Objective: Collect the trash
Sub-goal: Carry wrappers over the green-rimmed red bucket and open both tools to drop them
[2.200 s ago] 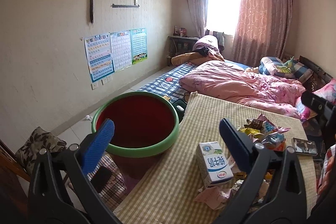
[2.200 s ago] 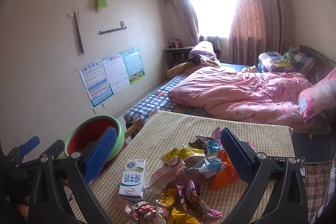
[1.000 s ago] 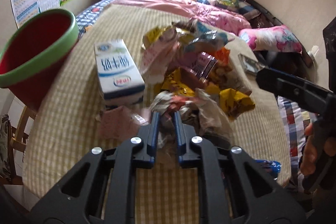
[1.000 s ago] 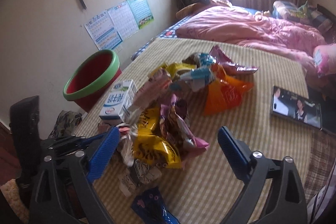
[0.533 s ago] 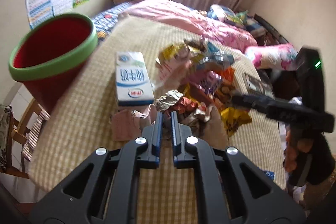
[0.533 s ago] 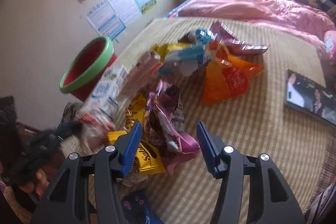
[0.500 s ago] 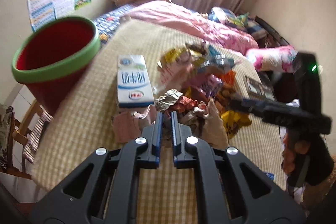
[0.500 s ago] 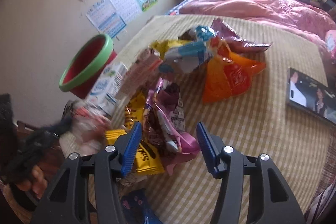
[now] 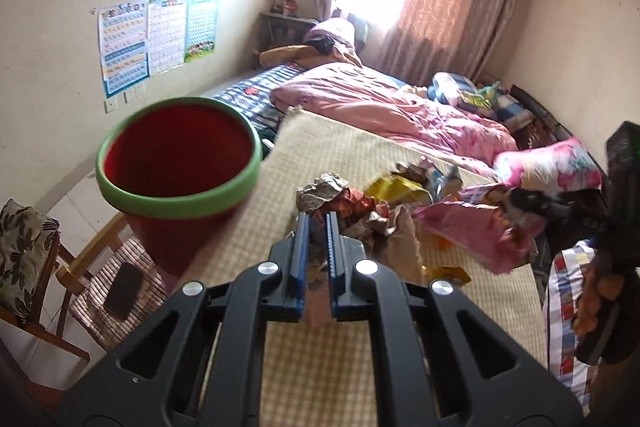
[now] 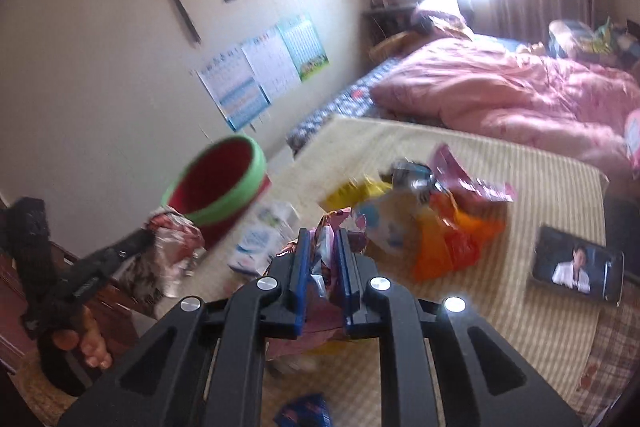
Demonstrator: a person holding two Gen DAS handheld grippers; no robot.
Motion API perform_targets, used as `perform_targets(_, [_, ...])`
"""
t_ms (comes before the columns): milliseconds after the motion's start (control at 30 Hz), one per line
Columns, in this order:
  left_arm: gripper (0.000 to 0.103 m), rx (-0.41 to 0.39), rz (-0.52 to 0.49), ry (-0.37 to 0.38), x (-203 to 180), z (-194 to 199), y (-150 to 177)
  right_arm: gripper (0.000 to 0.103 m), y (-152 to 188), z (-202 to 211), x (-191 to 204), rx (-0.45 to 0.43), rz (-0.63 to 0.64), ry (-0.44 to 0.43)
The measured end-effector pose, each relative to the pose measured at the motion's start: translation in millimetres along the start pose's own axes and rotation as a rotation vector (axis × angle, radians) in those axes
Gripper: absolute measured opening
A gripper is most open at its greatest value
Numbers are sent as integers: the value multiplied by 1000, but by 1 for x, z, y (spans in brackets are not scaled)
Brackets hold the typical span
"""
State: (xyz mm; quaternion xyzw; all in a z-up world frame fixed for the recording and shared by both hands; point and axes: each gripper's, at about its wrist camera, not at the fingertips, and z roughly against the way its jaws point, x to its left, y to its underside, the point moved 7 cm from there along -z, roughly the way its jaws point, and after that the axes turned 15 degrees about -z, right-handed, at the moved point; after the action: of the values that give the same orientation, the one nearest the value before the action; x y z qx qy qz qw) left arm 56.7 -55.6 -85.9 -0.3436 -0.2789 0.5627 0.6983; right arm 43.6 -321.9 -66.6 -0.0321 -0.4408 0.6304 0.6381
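Note:
My left gripper [image 9: 316, 217] is shut on a crumpled brown and red wrapper [image 9: 336, 193] and holds it above the checked tablecloth [image 9: 340, 347]. The red bin with a green rim [image 9: 180, 155] stands just to its left. My right gripper [image 10: 322, 233] has its jaws closing tight on a pink and purple snack wrapper [image 10: 340, 221], which is pressed between the pads and lifted off the table. In the right wrist view the left gripper [image 10: 148, 235] and its wrapper [image 10: 172, 239] are in front of the bin [image 10: 224, 183]. In the left wrist view the pink wrapper [image 9: 472, 227] hangs at the right.
A milk carton [image 10: 260, 239], a heap of yellow, orange and blue wrappers [image 10: 432, 219] and a lit phone [image 10: 576, 267] lie on the table. A blue wrapper [image 10: 306, 409] lies near the front edge. A chair [image 9: 124, 291] stands below the bin, and a bed with a pink quilt [image 9: 400, 107] lies beyond.
The right gripper's jaws have closed on the pink wrapper and lifted it. The left gripper has risen with the crumpled wrapper, and the bin is now closer in its view.

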Motion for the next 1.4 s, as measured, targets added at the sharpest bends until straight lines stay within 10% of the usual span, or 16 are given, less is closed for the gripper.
perform_targets(733, [8, 46, -29, -163, 165, -49, -10, 13, -34, -145, 183, 28, 16, -154])
perform_targets(1267, [9, 89, -56, -161, 187, -79, -11, 19, -32, -192, 200, 48, 5, -129])
perform_targets(1400, [45, 68, -41, -174, 188, -77, -16, 38, -35, -186, 197, 36, -10, -129])
